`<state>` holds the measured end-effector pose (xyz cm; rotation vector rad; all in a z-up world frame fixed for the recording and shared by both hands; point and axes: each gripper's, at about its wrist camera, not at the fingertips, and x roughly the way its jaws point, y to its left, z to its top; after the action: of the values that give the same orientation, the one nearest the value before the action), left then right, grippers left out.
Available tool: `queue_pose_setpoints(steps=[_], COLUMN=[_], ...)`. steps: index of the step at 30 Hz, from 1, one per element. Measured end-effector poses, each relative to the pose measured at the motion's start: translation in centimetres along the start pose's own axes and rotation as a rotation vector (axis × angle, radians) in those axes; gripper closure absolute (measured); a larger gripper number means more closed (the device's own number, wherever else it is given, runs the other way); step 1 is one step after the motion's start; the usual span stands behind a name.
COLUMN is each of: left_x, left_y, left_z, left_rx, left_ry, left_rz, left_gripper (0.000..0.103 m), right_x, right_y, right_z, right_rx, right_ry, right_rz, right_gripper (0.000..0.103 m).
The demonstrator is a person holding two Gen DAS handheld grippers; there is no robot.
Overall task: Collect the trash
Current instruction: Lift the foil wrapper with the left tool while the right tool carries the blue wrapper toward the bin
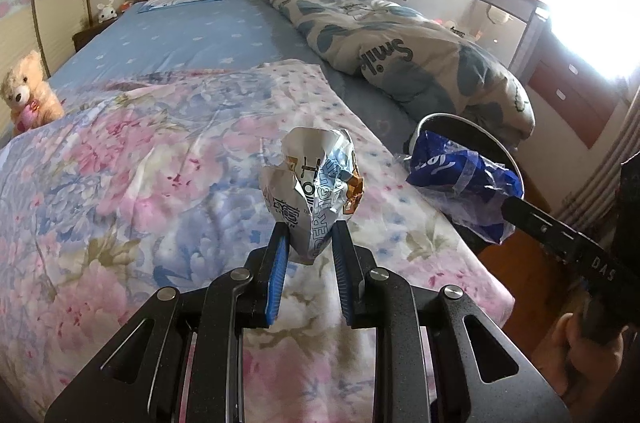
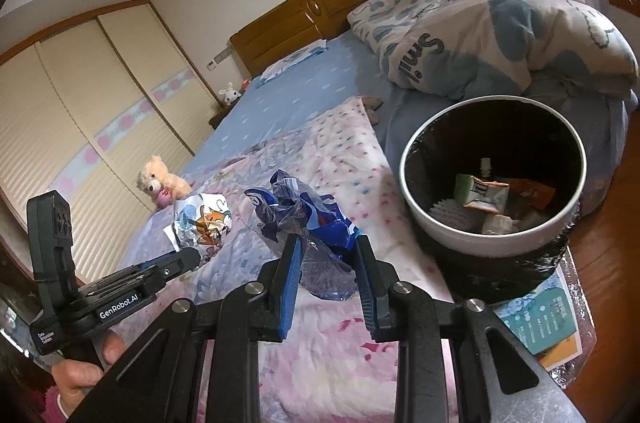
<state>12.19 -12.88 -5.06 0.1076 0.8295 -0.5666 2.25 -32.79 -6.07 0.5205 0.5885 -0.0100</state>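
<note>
Crumpled wrapper (image 1: 312,183) pinched in left gripper (image 1: 310,243), blue bag (image 2: 308,219) in right gripper (image 2: 326,255), bin (image 2: 492,247) btm hidden.

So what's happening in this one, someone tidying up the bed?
A person is collecting trash off a bed with a handheld gripper in each hand. The left gripper is shut on a crumpled white printed wrapper, held above the floral blanket. The right gripper is shut on a crumpled blue plastic bag. The bin beside the bed already holds some trash; neither piece is in it yet.
</note>
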Motion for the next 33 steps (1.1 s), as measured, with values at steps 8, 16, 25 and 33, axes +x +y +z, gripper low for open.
queue_pose_setpoints(steps=[8, 16, 25, 33], left_x=[0.0, -0.1, 0.2, 1.5], left_y=[-0.7, -1.7, -3.5, -4.9], left_z=[-0.2, 0.0, 0.0, 0.5], left_rx=[0.016, 0.039, 0.066, 0.102], left_ry=[0.002, -0.001, 0.003, 0.018], left_rz=[0.004, 0.002, -0.018, -0.021], left_gripper=[0.082, 0.082, 0.082, 0.082], right_x=[-1.1, -1.4, -2.3, -2.8], right_y=[-1.1, -1.8, -2.5, -3.6], right_z=[0.3, 0.4, 0.4, 1.1], right_rx=[0.023, 0.033, 0.041, 0.053], right_ry=[-0.028, -0.032, -0.036, -0.057], right_rz=[-0.007, -0.010, -0.039, -0.063], right_gripper=[0.076, 0.076, 0.076, 0.076])
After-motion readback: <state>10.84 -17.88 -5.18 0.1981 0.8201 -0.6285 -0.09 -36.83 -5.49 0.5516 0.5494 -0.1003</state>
